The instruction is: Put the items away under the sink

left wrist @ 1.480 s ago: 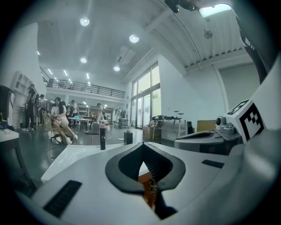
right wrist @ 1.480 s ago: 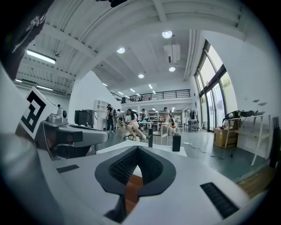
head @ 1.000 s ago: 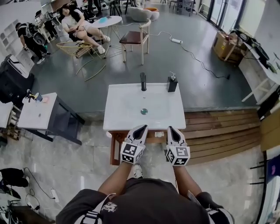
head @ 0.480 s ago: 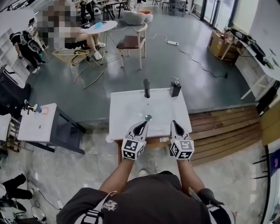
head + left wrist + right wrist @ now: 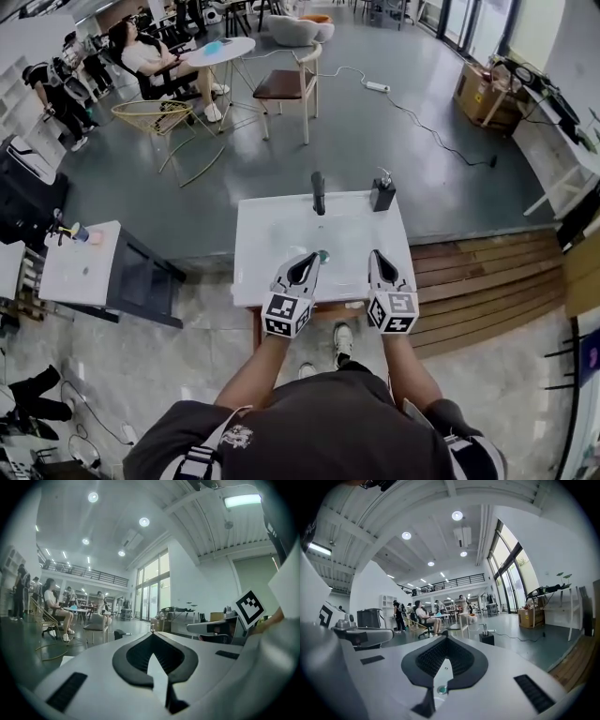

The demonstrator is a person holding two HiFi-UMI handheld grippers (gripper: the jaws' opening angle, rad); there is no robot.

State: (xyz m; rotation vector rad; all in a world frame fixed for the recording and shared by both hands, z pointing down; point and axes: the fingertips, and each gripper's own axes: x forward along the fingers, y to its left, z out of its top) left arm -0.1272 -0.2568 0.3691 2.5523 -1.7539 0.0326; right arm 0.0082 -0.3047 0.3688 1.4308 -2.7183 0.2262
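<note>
At the far left of the head view a small white tabletop [image 5: 89,265] stands well apart from the sink [image 5: 267,246], which sits in the middle on a wooden frame. The left gripper [image 5: 309,259] is held over the sink's front edge. In the left gripper view its jaws meet at the tips [image 5: 151,633] and nothing is between them. Past it, the dark faucet [image 5: 318,192] rises at the back rim, with the drain [image 5: 323,254] in the basin between the two grippers. The soap dispenser [image 5: 382,194] stands upright on the sink's back right corner, untouched. The right gripper [image 5: 375,255], level with the left one, is likewise closed tip to tip and empty. Wooden decking [image 5: 487,281] lies to the right of the sink.
</note>
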